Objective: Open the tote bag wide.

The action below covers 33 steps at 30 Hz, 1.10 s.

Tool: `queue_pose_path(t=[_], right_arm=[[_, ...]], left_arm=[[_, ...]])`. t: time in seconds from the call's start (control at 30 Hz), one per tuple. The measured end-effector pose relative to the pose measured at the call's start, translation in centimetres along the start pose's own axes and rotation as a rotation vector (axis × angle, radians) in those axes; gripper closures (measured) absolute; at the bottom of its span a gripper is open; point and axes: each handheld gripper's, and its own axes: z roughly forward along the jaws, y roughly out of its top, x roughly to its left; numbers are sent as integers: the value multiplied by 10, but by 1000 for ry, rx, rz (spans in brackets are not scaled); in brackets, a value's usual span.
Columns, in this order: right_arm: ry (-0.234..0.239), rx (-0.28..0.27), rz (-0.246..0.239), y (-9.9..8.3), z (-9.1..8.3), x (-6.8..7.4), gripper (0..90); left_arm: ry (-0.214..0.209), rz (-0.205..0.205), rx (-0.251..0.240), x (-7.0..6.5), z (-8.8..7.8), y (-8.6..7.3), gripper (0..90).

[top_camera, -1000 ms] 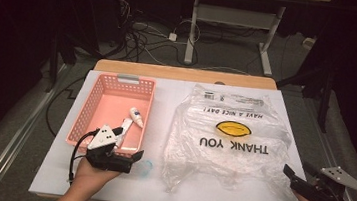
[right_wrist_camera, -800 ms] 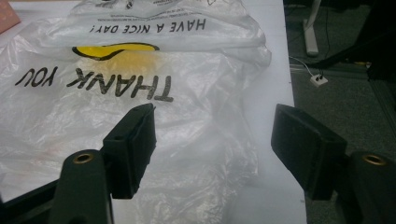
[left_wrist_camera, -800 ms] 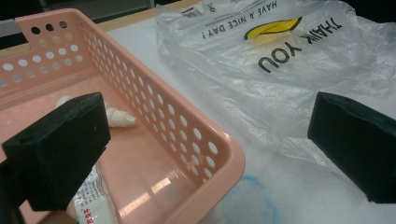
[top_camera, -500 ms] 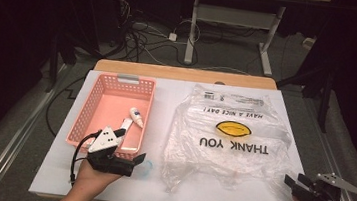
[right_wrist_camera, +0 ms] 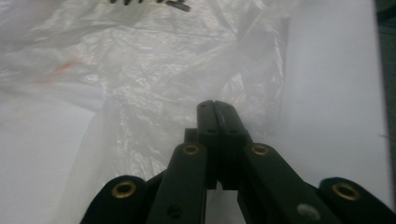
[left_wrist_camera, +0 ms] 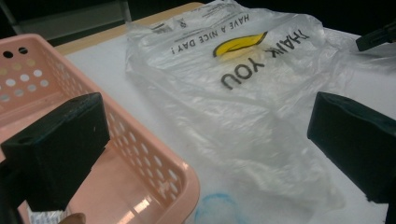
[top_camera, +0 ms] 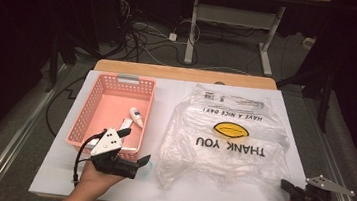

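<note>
Right gripper point(top_camera: 286, 184) at the plastic bag's point(top_camera: 227, 141) near right corner, jaws just closed flat together, grip on film unclear. Left gripper point(top_camera: 133, 148) released, jaws wide, between bag and pink basket point(top_camera: 90, 106). Bag flat mid-table.

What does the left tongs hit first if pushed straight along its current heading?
Probably the plastic bag: the left tongs stand open with the crumpled film straight ahead between them. The pink basket rim sits just off one side; depth there is unclear.
</note>
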Motion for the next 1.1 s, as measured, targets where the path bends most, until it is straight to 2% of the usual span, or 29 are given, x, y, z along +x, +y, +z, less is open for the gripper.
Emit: queue_pose_path(t=[0.13, 0.17, 0.23, 0.4, 0.53, 0.6, 0.63, 0.67, 0.73, 0.83, 0.87, 0.93, 1.0, 1.03, 1.07, 1.1], right_arm=[[60, 8, -57, 1, -2, 29, 900], [94, 0, -82, 1, -2, 37, 900], [132, 12, -117, 2, 0, 52, 900], [242, 34, -159, 1, 8, 82, 900], [270, 26, -184, 2, 8, 94, 900], [267, 16, -195, 3, 7, 98, 888], [267, -2, -190, 4, 5, 97, 809], [258, -26, -182, 6, 2, 95, 768], [234, -71, -168, 11, -5, 89, 729], [131, -145, -134, 25, -13, 70, 686], [112, -161, -132, 30, -12, 63, 686], [38, -182, -118, 44, -5, 43, 672], [-8, -182, -74, 59, 12, 19, 628], [-17, -179, -51, 64, 19, 11, 628], [-17, -179, -51, 64, 19, 11, 628], [-30, -170, -30, 79, 40, -4, 618]], left_arm=[[-6, 11, -14, -2, 2, 4, 0], [-11, 17, -17, -2, 5, 5, 0], [-14, 16, -18, -2, 6, 6, 0], [-28, 14, -23, -1, 11, 8, 0], [-32, 18, -22, -2, 12, 8, 0], [-32, 19, -24, -2, 12, 8, 0], [-32, 20, -23, -3, 11, 8, 0], [-31, 20, -22, -3, 11, 8, 0], [-31, 18, -20, -4, 10, 7, 0], [-31, 16, -15, -4, 10, 6, 0], [-32, 13, -11, -5, 11, 5, 0], [-32, 10, -7, -6, 11, 4, 0], [-33, 10, -5, -7, 10, 3, 0], [-33, 10, -5, -7, 10, 3, 0], [-31, 11, -6, -8, 9, 3, 0], [-27, 9, -6, -8, 8, 3, 0]])
